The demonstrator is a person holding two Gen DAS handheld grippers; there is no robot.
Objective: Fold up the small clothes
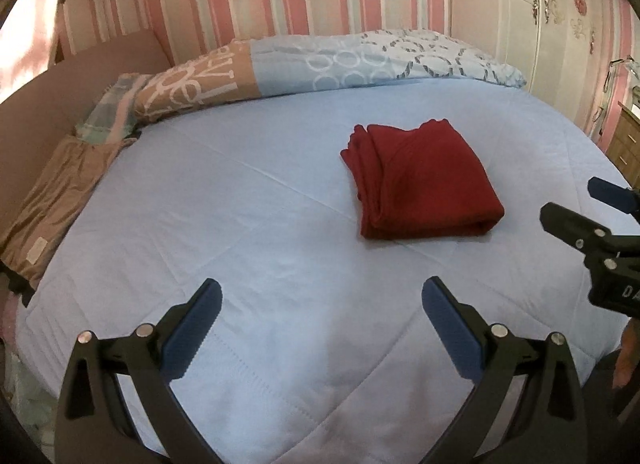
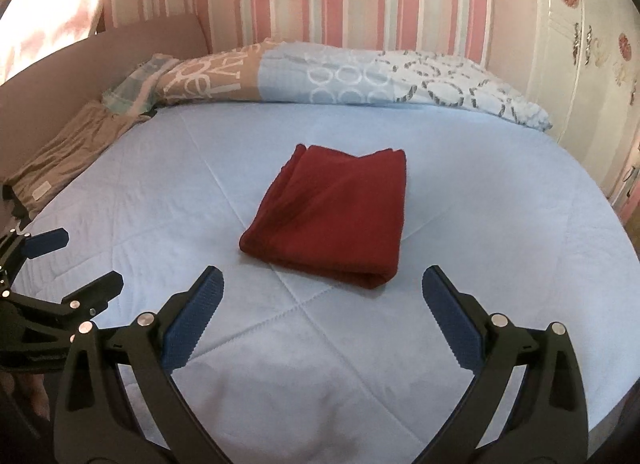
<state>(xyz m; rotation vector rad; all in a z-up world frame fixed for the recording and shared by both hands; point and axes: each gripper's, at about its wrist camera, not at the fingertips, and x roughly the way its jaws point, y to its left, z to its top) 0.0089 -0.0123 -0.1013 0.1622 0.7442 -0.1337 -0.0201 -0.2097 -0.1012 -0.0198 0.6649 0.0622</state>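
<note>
A dark red garment (image 1: 420, 180) lies folded into a thick rectangle on the light blue bedcover (image 1: 240, 204); it also shows in the right wrist view (image 2: 332, 220). My left gripper (image 1: 320, 304) is open and empty, held above the cover in front of and left of the garment; it also shows at the left edge of the right wrist view (image 2: 76, 260). My right gripper (image 2: 320, 292) is open and empty, just in front of the garment's near edge; it also shows at the right edge of the left wrist view (image 1: 572, 204).
A patterned blue and tan pillow (image 1: 320, 60) lies along the far side of the bed. A tan cloth (image 1: 52, 192) and a plaid cloth (image 1: 112, 108) lie at the left edge. A white wardrobe (image 1: 560, 24) and a wooden drawer unit (image 1: 624, 148) stand at the right.
</note>
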